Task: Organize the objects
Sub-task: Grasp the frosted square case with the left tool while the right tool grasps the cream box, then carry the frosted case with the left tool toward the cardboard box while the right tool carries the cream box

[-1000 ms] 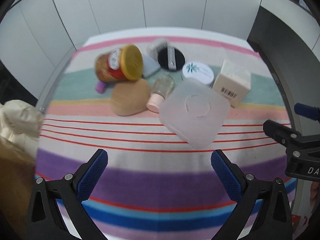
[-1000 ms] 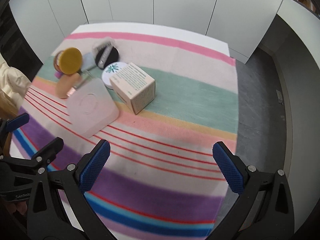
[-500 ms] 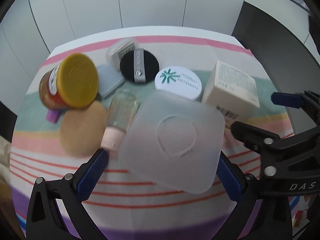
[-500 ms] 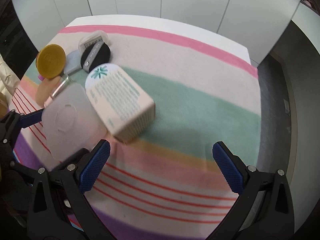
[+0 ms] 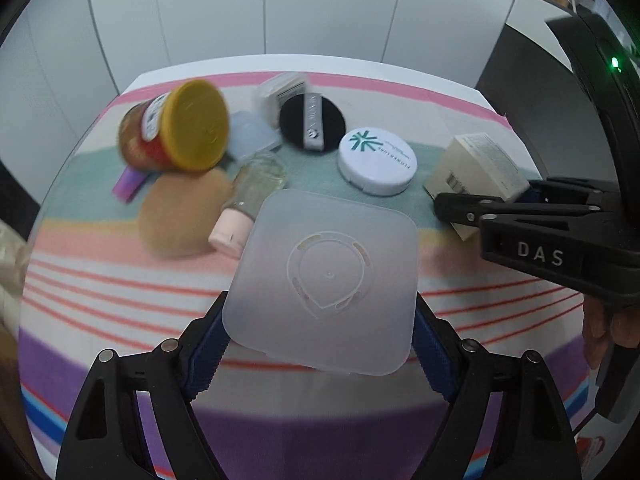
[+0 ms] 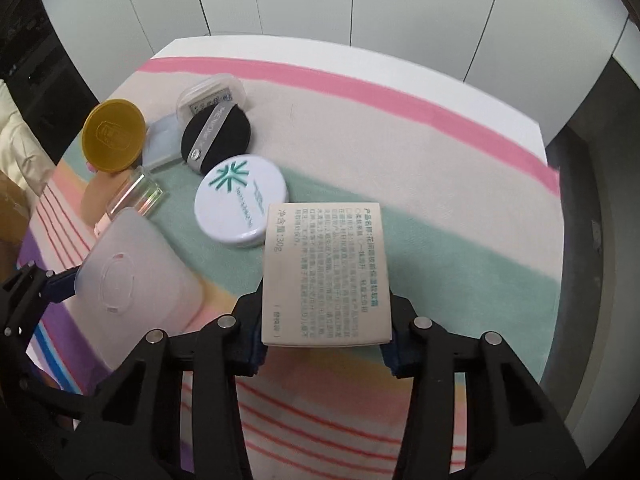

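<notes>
Both claws are loaded: left claw [image 5: 320, 344] is clamped on the frosted square lid [image 5: 326, 284], right claw [image 6: 324, 340] is clamped on the cream carton [image 6: 326, 276], near centre of the striped worktop [image 6: 440, 184]. Judged early stage: nothing appears sorted yet. Left in a loose cluster at far left: yellow-lidded jar [image 5: 176, 132], tan puff [image 5: 180, 212], glass bottle [image 5: 250, 196], black puff [image 5: 312, 120], white compact [image 5: 376, 160]. 2 items gripped, placement of both pending; no destination container is visible.
</notes>
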Action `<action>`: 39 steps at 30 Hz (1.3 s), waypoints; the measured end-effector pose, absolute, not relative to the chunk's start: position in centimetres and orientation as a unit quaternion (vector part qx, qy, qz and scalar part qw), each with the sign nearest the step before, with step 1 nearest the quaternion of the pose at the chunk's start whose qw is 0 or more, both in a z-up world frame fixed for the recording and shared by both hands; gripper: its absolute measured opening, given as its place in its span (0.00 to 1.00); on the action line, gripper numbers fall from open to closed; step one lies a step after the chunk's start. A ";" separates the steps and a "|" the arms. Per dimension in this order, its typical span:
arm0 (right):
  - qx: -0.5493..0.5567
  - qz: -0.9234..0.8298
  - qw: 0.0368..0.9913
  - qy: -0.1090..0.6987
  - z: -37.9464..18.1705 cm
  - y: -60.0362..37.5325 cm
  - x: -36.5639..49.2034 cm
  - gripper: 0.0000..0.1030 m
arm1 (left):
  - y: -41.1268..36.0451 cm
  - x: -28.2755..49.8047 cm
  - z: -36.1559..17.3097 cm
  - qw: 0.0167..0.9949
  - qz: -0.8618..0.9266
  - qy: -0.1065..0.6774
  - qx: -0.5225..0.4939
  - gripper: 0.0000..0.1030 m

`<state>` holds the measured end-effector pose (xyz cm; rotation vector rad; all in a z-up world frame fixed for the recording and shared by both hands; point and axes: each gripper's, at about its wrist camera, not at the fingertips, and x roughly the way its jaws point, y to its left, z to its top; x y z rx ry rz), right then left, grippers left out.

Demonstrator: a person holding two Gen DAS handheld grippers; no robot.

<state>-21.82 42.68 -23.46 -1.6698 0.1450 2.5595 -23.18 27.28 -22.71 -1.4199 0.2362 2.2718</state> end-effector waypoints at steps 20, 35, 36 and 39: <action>-0.553 0.825 0.078 0.088 -15.9 40.0 -14.7 0.43 | 23.3 -19.2 -13.3 0.198 0.836 0.071 -0.507 0.80; -0.531 0.840 0.077 0.087 -7.8 35.5 -7.7 0.43 | 15.9 -12.8 -4.3 0.166 0.869 0.042 -0.465 0.80; -0.528 0.841 0.075 0.090 -7.3 35.1 -7.2 0.43 | 15.4 -12.3 -3.7 0.166 0.871 0.040 -0.460 0.80; -0.516 0.848 0.069 0.102 -6.2 34.2 -5.9 0.43 | 14.1 -10.9 -2.1 0.169 0.879 0.038 -0.444 0.80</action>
